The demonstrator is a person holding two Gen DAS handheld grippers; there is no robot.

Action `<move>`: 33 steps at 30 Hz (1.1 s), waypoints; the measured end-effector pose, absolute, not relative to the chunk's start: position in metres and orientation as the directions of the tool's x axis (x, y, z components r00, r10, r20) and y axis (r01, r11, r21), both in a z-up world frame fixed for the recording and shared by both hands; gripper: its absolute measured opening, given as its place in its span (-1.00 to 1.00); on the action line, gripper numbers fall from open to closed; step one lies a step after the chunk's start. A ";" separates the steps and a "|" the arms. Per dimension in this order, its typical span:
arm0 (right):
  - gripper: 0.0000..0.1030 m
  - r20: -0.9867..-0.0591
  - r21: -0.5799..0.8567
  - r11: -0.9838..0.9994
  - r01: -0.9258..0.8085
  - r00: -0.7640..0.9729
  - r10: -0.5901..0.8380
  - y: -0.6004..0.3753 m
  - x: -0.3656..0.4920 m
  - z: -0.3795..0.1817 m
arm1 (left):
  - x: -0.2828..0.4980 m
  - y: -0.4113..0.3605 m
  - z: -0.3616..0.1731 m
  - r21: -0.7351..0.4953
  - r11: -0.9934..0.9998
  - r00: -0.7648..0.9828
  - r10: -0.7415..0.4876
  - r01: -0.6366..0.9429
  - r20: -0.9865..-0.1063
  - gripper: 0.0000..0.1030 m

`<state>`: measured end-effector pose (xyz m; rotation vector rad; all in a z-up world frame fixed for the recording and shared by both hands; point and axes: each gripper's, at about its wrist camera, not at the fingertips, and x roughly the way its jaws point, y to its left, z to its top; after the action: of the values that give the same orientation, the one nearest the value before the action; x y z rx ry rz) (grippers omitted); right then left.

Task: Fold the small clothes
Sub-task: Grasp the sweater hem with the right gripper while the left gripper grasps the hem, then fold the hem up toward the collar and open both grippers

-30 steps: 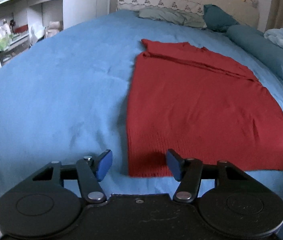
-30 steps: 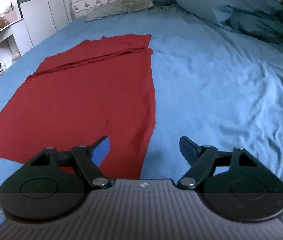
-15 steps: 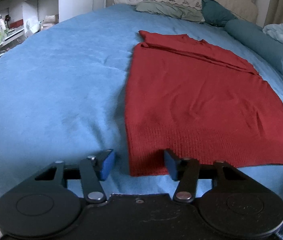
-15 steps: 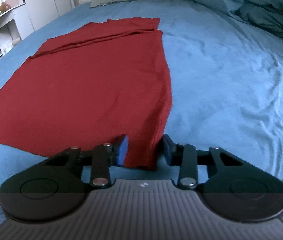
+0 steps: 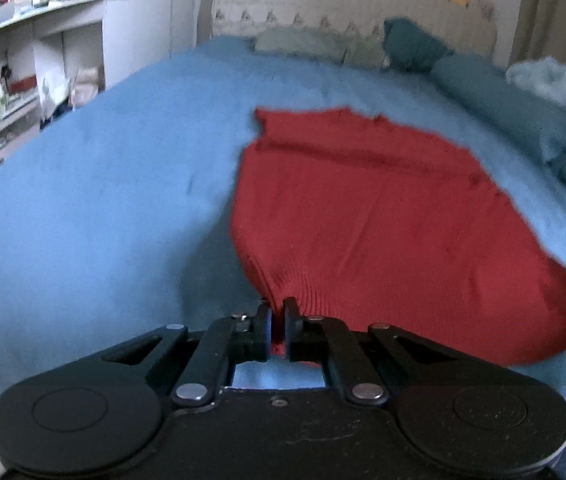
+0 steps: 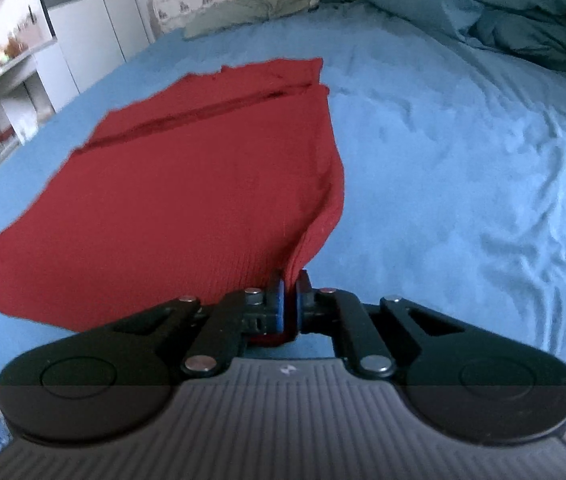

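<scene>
A red knit garment (image 5: pixel 375 216) lies on a blue bed, its far part folded flat and its near ribbed hem lifted off the sheet. My left gripper (image 5: pixel 278 314) is shut on the hem's near left corner. My right gripper (image 6: pixel 291 288) is shut on the hem's near right corner of the red garment (image 6: pixel 187 192). The hem hangs raised between the two grippers. The tip of the other gripper shows at the far hem corner in each view.
The blue bed sheet (image 6: pixel 463 168) spreads wide to the right of the garment and to its left (image 5: pixel 95 184). Pillows (image 5: pixel 307 42) and a teal duvet (image 6: pixel 503 20) lie at the head. White shelves (image 5: pixel 23 72) stand left of the bed.
Both grippers have closed on the near hem corners and lifted them off the sheet. The near part of the garment now rises toward the grippers.
</scene>
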<state>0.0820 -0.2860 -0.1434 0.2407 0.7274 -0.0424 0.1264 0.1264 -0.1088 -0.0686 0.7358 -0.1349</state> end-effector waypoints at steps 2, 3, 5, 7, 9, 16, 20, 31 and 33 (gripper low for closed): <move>-0.60 -0.643 0.246 0.963 0.112 0.762 0.076 -0.293 0.087 -0.128 | 0.135 0.125 -0.090 -0.129 0.986 0.757 -0.165 0.107 -0.632 -0.90; -0.60 -0.631 0.272 0.956 0.110 0.770 0.091 -0.296 0.091 -0.119 | 0.143 0.124 -0.080 -0.140 0.984 0.770 -0.173 0.109 -0.614 -0.90; -0.61 -0.599 0.320 0.942 0.105 0.792 0.116 -0.306 0.107 -0.100 | 0.163 0.122 -0.061 -0.168 0.979 0.794 -0.195 0.118 -0.575 -0.90; -0.61 -0.562 0.351 0.932 0.094 0.817 0.129 -0.313 0.132 -0.077 | 0.193 0.117 -0.041 -0.172 0.977 0.820 -0.198 0.124 -0.537 -0.90; -0.61 -0.523 0.370 0.926 0.079 0.841 0.137 -0.323 0.165 -0.055 | 0.228 0.112 -0.024 -0.169 0.979 0.844 -0.188 0.117 -0.502 -0.90; -0.61 -0.465 0.375 0.920 0.116 0.882 0.078 -0.362 0.333 -0.017 | 0.399 0.083 -0.008 -0.149 0.989 0.893 -0.083 0.019 -0.441 -0.90; -0.61 -0.514 0.284 0.945 0.162 0.858 0.007 -0.367 0.448 -0.061 | 0.502 0.064 -0.058 -0.101 0.994 0.876 -0.024 -0.028 -0.482 -0.90; -0.59 -0.611 0.238 0.951 0.198 0.792 -0.012 -0.384 0.559 -0.173 | 0.589 0.059 -0.151 -0.084 0.991 0.784 0.031 -0.106 -0.619 -0.73; -0.50 -0.629 0.233 0.953 0.194 0.777 -0.004 -0.385 0.559 -0.173 | 0.589 0.059 -0.140 -0.056 0.992 0.793 0.053 -0.109 -0.607 -0.13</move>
<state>0.5587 -0.3853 -0.1728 0.2943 0.6744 -0.1088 0.5894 0.0587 -0.1404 -0.0896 0.6492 0.0870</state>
